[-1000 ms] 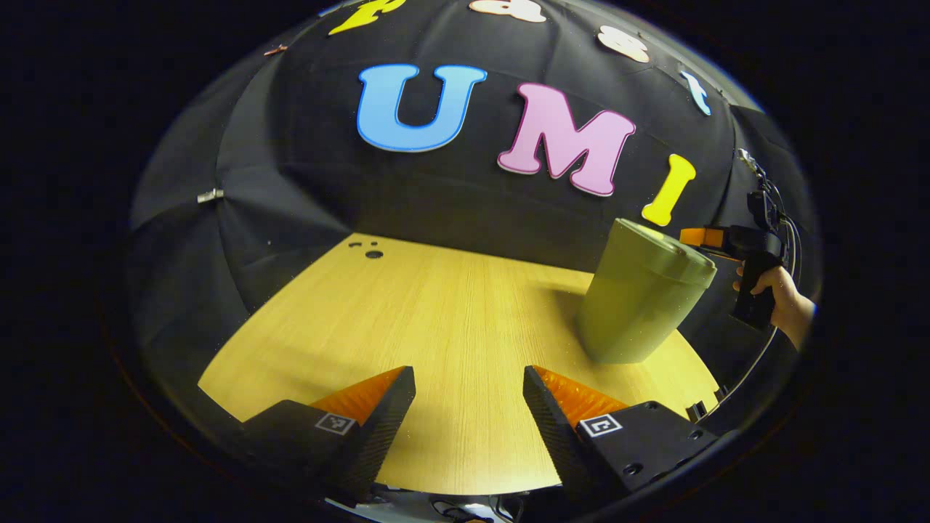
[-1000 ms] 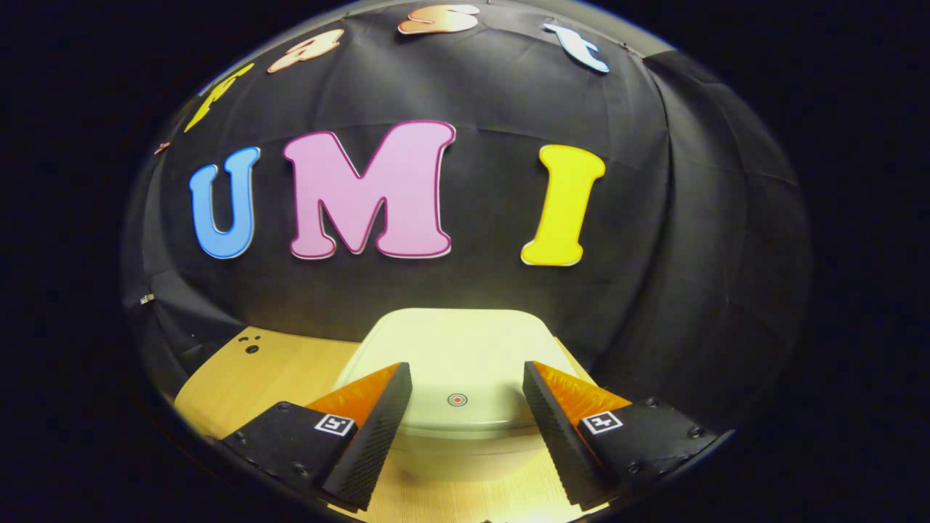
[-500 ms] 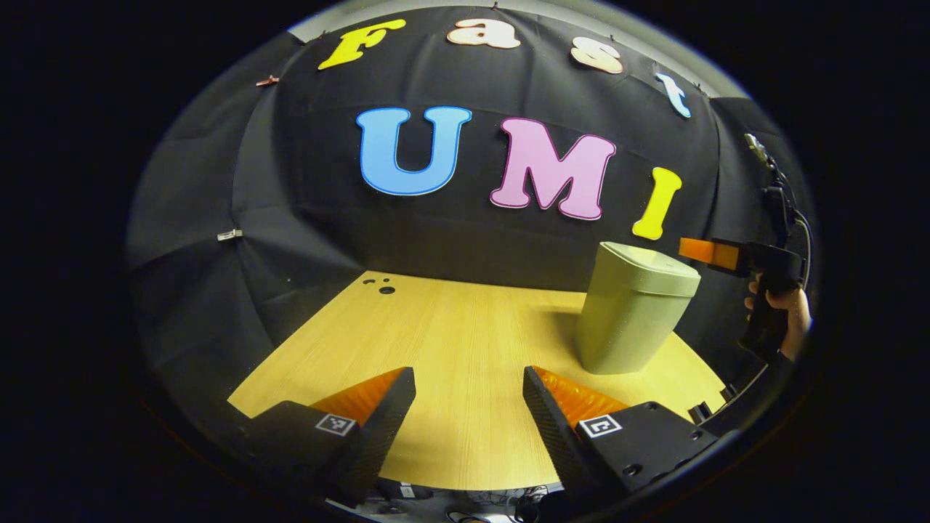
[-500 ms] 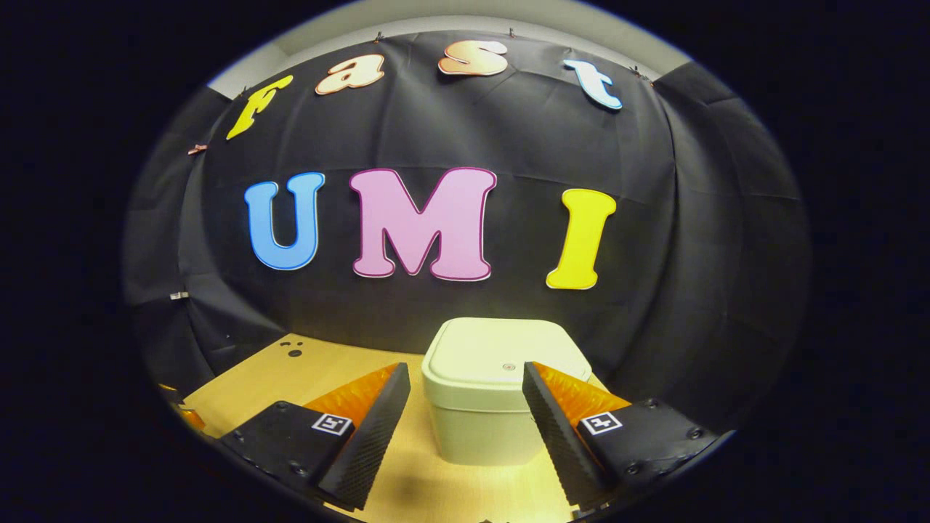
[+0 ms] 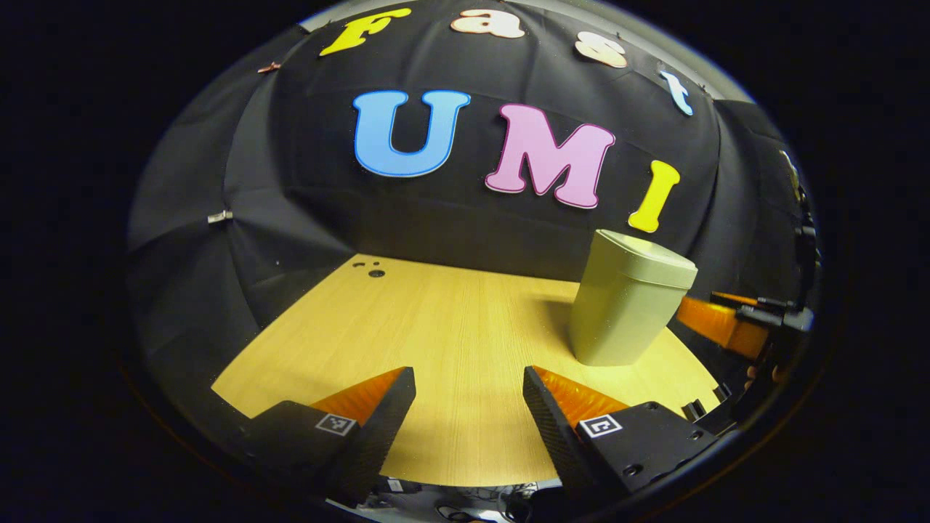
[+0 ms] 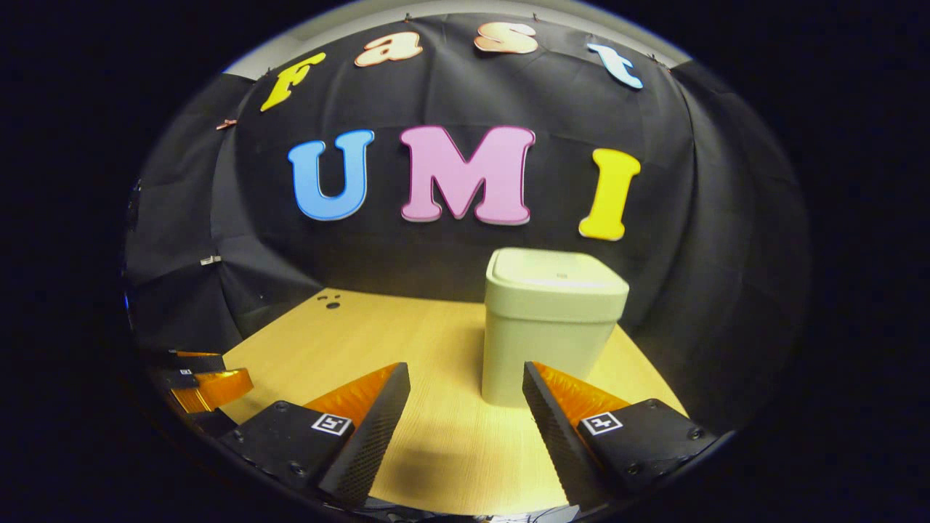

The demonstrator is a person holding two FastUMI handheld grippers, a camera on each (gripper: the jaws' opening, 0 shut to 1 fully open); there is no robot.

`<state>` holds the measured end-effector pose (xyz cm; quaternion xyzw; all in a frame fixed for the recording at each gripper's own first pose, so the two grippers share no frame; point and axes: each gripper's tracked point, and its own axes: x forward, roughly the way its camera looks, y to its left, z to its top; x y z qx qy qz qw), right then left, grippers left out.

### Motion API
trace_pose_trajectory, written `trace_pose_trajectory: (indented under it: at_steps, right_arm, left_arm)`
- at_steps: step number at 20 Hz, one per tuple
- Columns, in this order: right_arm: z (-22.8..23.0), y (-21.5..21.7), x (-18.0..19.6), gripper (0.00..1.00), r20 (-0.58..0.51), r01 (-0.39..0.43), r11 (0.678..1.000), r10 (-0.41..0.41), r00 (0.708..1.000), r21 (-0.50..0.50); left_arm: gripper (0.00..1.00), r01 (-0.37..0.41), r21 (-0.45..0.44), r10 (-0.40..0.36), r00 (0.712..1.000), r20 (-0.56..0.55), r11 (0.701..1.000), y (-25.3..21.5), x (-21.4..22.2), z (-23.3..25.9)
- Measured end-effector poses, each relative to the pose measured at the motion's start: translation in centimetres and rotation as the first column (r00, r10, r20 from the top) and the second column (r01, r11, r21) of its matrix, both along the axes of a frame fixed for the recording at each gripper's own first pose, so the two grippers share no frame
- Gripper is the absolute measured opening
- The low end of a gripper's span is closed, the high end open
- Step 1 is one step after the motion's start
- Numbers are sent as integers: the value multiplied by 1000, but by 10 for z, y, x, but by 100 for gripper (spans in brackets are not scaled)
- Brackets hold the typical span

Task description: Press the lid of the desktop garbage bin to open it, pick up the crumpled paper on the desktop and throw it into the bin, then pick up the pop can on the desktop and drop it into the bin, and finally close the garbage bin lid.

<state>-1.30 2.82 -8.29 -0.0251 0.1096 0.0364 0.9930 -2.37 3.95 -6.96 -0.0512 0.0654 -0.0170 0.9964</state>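
A pale green desktop bin [image 5: 626,309] stands upright at the far right of the wooden table [image 5: 436,327], its lid [image 5: 645,256] down flat. My left gripper [image 5: 468,396] hovers open over the table's near edge, well left of the bin, holding nothing. In the right gripper view the bin [image 6: 546,334] stands just ahead, its lid [image 6: 556,272] level and closed. My right gripper [image 6: 465,396] is open and empty, short of the bin and lower than its lid. The right gripper [image 5: 726,327] also shows beside the bin at the right edge of the left gripper view.
Small dark holes [image 5: 375,273] mark the table's far left corner. Black cloth walls close in behind the bin and on both sides. The left gripper [image 6: 207,381] shows low at the left edge of the right gripper view. Bare wood lies between the grippers and the bin.
My right gripper has drawn back and down from just over the bin's lid, so the bin now stands farther off. The left gripper has barely shifted. The lid stays closed.
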Motion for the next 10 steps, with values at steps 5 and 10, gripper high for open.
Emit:
trace_pose_trajectory:
  at_steps: [5,10]
  right_arm:
    - [-43,21,-20,98,-112,-42,999,43,993,14]
    - [-55,43,-23,98,-153,-102,994,107,982,37]
  left_arm:
    - [96,-14,55,14,1000,9,998,10,-7,-5]
    - [96,14,64,-14,1000,-7,998,6,-10,-9]
